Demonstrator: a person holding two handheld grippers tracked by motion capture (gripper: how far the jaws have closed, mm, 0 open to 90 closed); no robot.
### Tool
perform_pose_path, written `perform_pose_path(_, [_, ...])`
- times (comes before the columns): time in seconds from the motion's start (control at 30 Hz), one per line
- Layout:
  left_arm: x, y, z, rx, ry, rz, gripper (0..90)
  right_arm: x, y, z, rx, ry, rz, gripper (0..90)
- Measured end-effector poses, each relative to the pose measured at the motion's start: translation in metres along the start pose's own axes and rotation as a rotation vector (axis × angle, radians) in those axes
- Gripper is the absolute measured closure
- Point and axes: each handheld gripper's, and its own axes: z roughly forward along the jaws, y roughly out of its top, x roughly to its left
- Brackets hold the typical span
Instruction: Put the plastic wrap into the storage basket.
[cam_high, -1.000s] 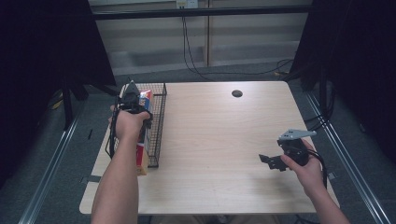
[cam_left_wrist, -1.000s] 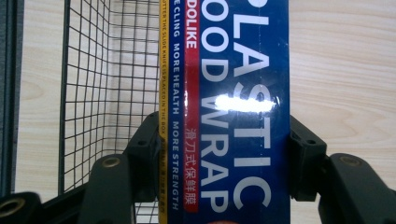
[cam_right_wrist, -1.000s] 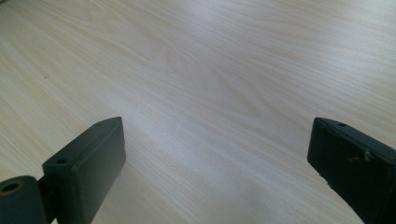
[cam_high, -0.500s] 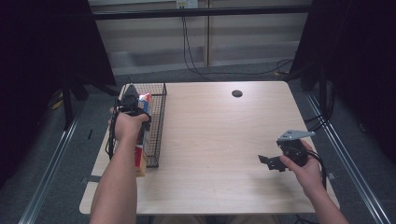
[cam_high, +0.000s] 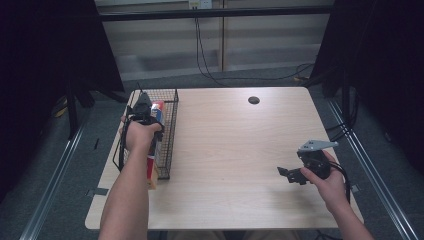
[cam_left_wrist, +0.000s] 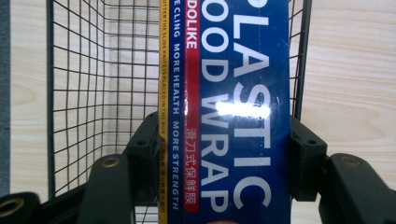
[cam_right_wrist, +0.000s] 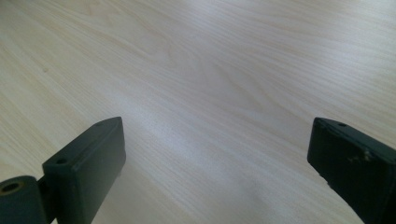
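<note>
A long blue box of plastic food wrap (cam_left_wrist: 233, 93), with a red and yellow stripe down one side, is clamped across its width by my left gripper (cam_left_wrist: 224, 154). The jaws press on both long sides of it. Below it lies a black wire basket (cam_left_wrist: 93, 93). From above, my left gripper (cam_high: 142, 111) hangs over the basket (cam_high: 170, 131) at the table's left edge, and the box (cam_high: 152, 165) reaches toward the front past the basket's end. My right gripper (cam_high: 289, 175) stands open low over the bare wood at the right, nothing between its jaws (cam_right_wrist: 215, 154).
The light wooden table (cam_high: 235, 145) has a small dark round hole (cam_high: 253, 100) near its far edge. Cables hang down the wall behind. Dark curtains and metal rails flank the table on both sides.
The left hand with the wrap box has shifted slightly toward the front of the basket. The right hand has stayed put.
</note>
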Motion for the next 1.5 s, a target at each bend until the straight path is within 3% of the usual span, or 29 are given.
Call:
perform_pose_path(0.13, [0.001, 0.001, 0.003, 0.013, 0.004, -0.01, 42.1, 0.0, -0.001, -0.001, -0.004, -0.005, 0.004, 4.2])
perform_pose_path(0.3, [0.0, 0.003, 0.007, 0.01, 0.018, 0.006, 42.0, -0.001, -0.003, -0.003, -0.001, -0.008, 0.004, 4.2])
perform_pose_path(0.83, [0.005, 0.003, 0.014, 0.032, 0.007, 0.009, 41.7, 0.0, -0.005, -0.003, 0.003, -0.008, 0.007, 4.2])
perform_pose_path(1.5, [0.006, 0.005, 0.015, 0.011, 0.025, 0.0, 41.7, -0.001, -0.005, -0.003, 0.004, -0.008, 0.004, 4.2])
